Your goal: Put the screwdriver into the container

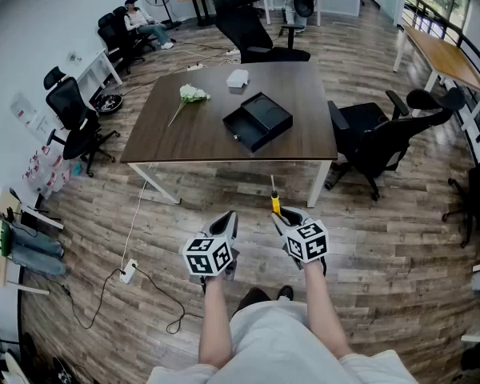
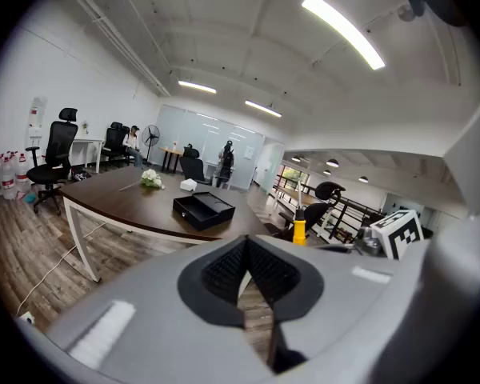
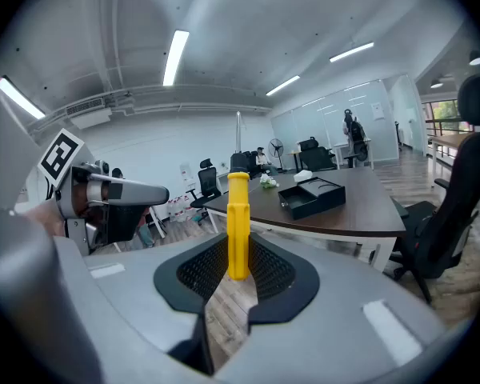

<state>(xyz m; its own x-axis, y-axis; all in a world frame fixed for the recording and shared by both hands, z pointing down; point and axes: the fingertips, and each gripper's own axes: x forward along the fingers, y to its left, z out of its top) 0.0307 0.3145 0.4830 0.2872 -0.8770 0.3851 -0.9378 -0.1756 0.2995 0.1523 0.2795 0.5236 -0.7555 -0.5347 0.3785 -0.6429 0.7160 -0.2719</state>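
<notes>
Right claw (image 3: 238,272) clamped on yellow-handled screwdriver (image 3: 238,214); left claw (image 2: 246,274) together, empty. Advice: step to table (image 1: 184,138), lower tip-first into open black box (image 1: 258,121).

screwdriver (image 3: 238,222): yellow handle, upright, clamped in right gripper (image 3: 237,267) | container (image 1: 258,121): black, open, on table (image 1: 184,134), well apart

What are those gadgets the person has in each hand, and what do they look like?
The left gripper and right gripper are pale grey plastic shells, each ending in two jaws lined with black ribbed pads. Each carries a white cube printed with black square markers. No cables show. The person wears a light top; forearms are unsleeved.
</notes>
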